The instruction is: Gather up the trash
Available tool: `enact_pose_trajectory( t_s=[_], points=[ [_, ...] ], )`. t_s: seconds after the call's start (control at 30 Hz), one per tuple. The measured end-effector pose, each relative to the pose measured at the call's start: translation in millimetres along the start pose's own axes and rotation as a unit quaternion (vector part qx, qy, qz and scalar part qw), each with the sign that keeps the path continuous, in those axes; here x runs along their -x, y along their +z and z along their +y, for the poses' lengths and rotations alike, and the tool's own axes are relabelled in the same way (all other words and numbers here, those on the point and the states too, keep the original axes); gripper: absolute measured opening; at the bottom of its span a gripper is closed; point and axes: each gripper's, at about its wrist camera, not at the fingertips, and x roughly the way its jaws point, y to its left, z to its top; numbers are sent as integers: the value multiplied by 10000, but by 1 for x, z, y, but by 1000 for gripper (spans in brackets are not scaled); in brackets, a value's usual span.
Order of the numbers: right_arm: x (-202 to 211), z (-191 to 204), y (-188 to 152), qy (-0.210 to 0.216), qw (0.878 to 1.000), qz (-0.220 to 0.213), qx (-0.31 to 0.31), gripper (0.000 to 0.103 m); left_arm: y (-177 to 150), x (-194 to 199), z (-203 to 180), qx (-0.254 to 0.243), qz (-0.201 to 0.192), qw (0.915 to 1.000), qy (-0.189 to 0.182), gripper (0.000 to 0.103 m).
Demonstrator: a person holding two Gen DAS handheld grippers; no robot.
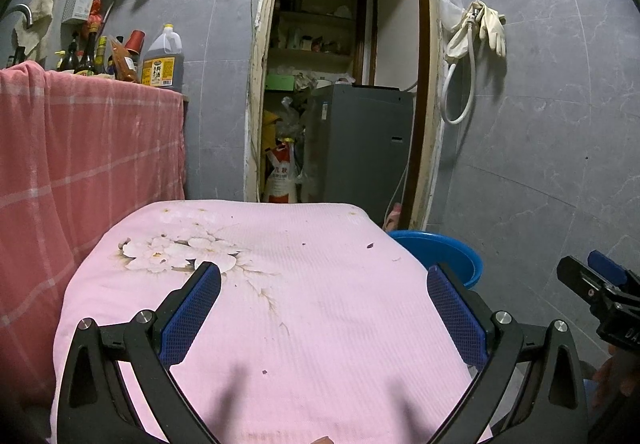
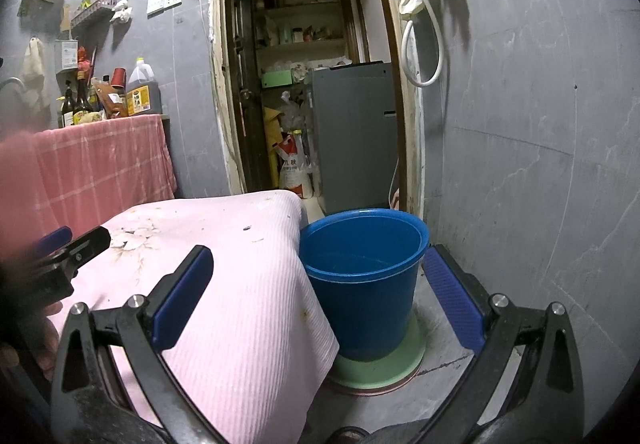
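A low table under a pink floral cloth [image 1: 280, 284] [image 2: 224, 284] fills the foreground. Only small dark crumbs [image 1: 370, 245] [image 2: 247, 228] lie on it. A blue bucket [image 2: 362, 276] stands on a green disc [image 2: 380, 368] on the floor, right of the table; its rim shows in the left wrist view [image 1: 444, 248]. My left gripper [image 1: 324, 284] is open and empty above the cloth; it also shows in the right wrist view [image 2: 74, 244]. My right gripper [image 2: 320, 264] is open and empty, over the table's right edge and the bucket; it also shows in the left wrist view [image 1: 592, 280].
A counter draped in pink checked cloth [image 1: 80, 164] stands left, with bottles and an oil jug [image 1: 162, 60]. An open doorway [image 1: 340, 84] straight ahead shows a grey appliance [image 1: 360, 148] and sacks. The grey tiled wall on the right carries a hose and gloves [image 1: 476, 32].
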Motion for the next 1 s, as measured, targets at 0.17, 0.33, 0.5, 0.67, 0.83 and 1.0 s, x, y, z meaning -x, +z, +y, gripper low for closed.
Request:
enact_pose_trajectory(
  t_s=[0.17,0.33,0.5,0.67,0.83,1.0],
  points=[
    [0,1,-1,5,10000,5,-5,103,-1,0,1,11,15,10000,-5,101],
    [0,2,-2,12,10000,0,2,103,-1,0,2,29,18,10000,-2,101],
    [0,4,-6,28,10000,9,6,103,-1,0,1,39,15,10000,9,101],
    [0,5,-5,32,10000,6,-8,103,-1,0,1,37,18,10000,6,101],
    [1,5,-5,31,10000,7,-5,103,-1,0,2,41,20,10000,8,101],
    [0,5,-4,21,10000,10,-8,103,-1,0,1,51,24,10000,19,101]
  ],
)
